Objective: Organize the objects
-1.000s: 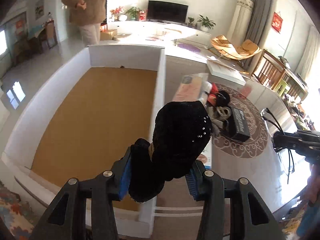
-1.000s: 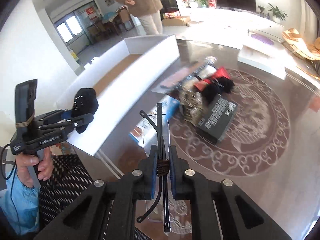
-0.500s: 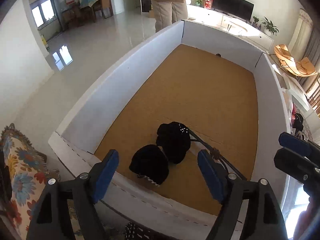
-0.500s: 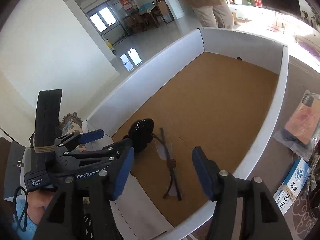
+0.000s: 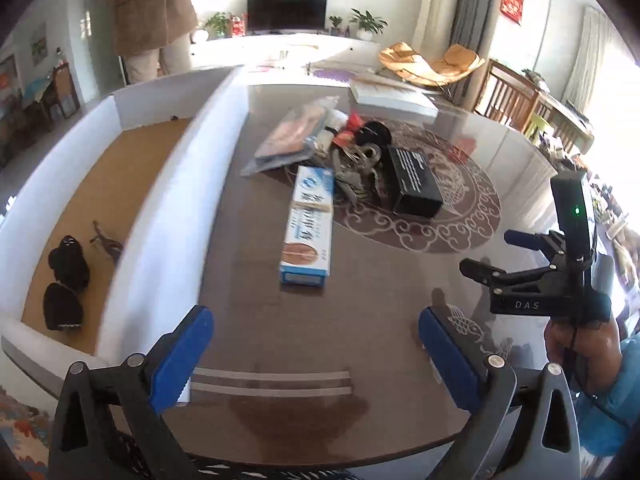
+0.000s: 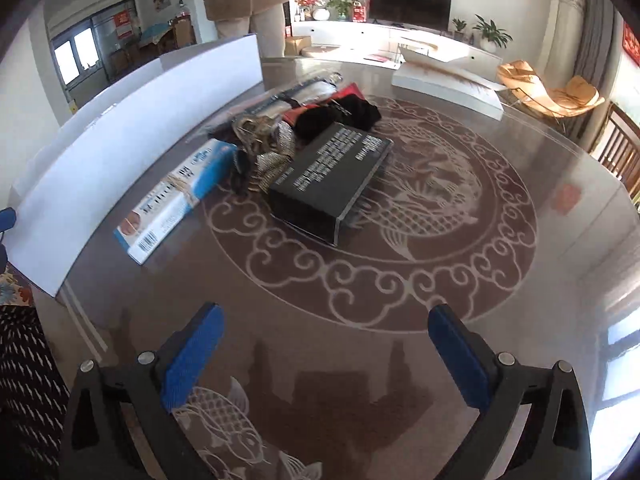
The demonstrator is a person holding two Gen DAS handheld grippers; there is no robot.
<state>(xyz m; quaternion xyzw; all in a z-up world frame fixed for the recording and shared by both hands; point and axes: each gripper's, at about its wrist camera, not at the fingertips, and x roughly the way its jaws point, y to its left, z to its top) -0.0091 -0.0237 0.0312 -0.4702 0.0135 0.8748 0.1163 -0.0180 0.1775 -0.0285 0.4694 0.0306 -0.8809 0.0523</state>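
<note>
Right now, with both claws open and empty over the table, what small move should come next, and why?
Probably advance the left claw toward the long blue-and-white box: it lies nearest, apart from the pile, outside the white cardboard tray already holding black gloves.

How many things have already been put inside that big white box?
3: two black knitted gloves lying end to end near the white cardboard box's near corner, and thin-framed eyeglasses just beside them. The box wall may hide more.

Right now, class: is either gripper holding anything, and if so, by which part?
Nothing is held. The left gripper and right gripper are both open and empty above the table.
</note>
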